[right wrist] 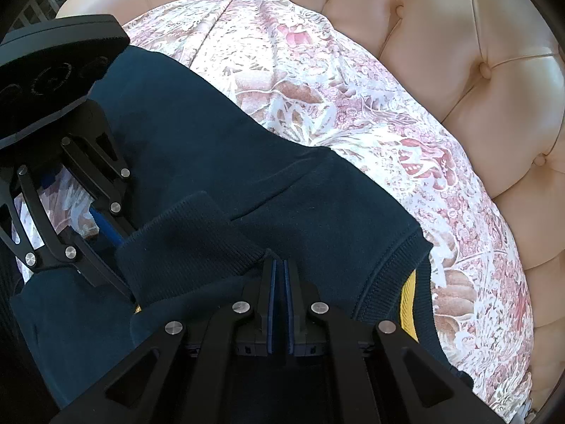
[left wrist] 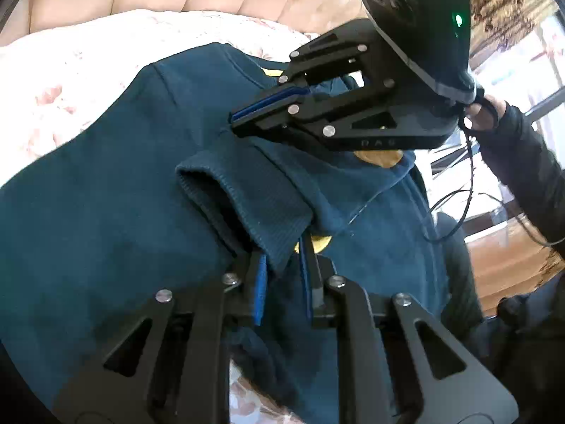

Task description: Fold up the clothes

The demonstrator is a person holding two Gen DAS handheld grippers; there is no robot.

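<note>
A dark teal sweatshirt [left wrist: 106, 194] [right wrist: 212, 141] lies spread on a floral bed cover [right wrist: 317, 70]. Its ribbed sleeve cuff [left wrist: 247, 194] [right wrist: 190, 243] is folded over the body. My left gripper [left wrist: 282, 272] has its blue pads closed on the cuff's edge; in the right wrist view the left gripper [right wrist: 116, 243] comes in from the left. My right gripper [right wrist: 279, 268] is shut, pinching a fold of the sweatshirt just beyond the cuff. In the left wrist view the right gripper [left wrist: 235, 123] points left onto the fabric. Yellow lining [right wrist: 409, 300] shows at the neck.
A tufted peach headboard [right wrist: 476, 53] rises behind the bed cover [left wrist: 53, 88]. A person's hand [left wrist: 483, 109] in a dark sleeve holds the right gripper, with a black cable [left wrist: 466, 194] hanging below. A bright window [left wrist: 522, 63] and wooden floor lie to the right.
</note>
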